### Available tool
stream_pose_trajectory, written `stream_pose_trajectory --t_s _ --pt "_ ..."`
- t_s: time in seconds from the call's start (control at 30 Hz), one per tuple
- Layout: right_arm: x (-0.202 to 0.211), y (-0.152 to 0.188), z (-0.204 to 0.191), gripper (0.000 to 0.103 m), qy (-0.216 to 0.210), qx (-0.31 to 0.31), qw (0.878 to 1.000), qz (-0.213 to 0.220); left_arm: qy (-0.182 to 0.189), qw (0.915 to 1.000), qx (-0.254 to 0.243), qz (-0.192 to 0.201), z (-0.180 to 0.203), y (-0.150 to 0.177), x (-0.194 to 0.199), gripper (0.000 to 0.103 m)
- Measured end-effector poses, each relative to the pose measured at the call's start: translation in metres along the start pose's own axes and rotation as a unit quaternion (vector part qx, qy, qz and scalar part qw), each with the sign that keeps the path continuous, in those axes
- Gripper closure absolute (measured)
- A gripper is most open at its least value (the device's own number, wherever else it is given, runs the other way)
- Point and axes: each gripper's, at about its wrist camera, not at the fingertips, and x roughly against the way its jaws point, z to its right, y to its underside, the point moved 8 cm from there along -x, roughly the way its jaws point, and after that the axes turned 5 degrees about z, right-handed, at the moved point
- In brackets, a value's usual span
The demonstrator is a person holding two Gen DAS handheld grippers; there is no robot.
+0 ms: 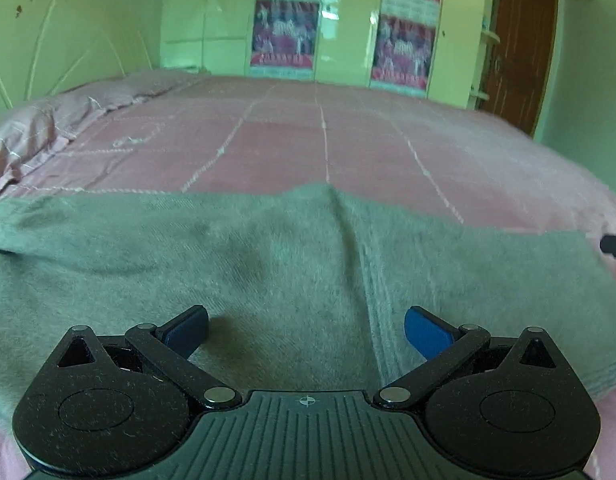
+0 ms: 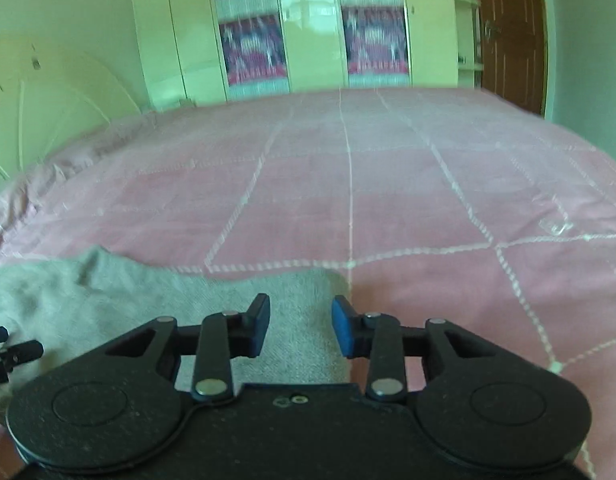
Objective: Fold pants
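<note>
Grey pants point(image 1: 267, 264) flat on pink bedspread point(image 1: 308, 140); left gripper point(image 1: 306, 330) spread wide and empty, right gripper point(image 2: 301, 326) part-open above pants edge, grasping nothing.

A home bedroom: pink quilted bed point(image 2: 388, 184), wardrobe point(image 2: 308, 28) (patterned panels), wooden door point(image 2: 508, 36).

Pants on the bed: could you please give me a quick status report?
Left gripper open, empty, over the pants. Right gripper open, empty, at their right end. Pants flat on pink bedspread. Nothing in the way.
</note>
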Motion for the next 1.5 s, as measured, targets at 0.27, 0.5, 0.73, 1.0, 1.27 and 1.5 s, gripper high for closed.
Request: stream_pose_trajectory --t_s 0.27,0.5,0.73,1.0,1.27,1.5 --pt "-0.014 -0.013 -0.011 0.076 0.006 0.016 0.999 0.039 0.014 0.9981 0.056 0.022 -0.012 -0.017 -0.001 0.0" --pt "-0.059 -0.01 -0.006 0.07 0.014 0.012 0.999 -0.026 -0.004 1.0 -0.002 0.003 0.004 -0.004 -0.029 0.0" --pt "0.033 0.007 0.001 0.063 -0.016 -0.019 0.995 0.092 0.003 0.9998 0.006 0.018 -0.003 -0.006 -0.03 0.0" --pt "0.093 0.067 0.036 0.044 0.015 -0.023 0.995 0.096 0.005 0.9997 0.003 0.023 -0.006 -0.004 -0.015 0.0" --pt "0.09 0.064 0.056 0.035 -0.004 -0.112 0.989 0.093 0.025 0.9984 0.031 0.039 -0.041 0.01 0.054 0.0" --pt "0.092 0.068 0.051 0.032 -0.005 -0.114 0.989 0.098 -0.01 0.9839 0.167 0.063 -0.145 0.024 0.093 0.0"
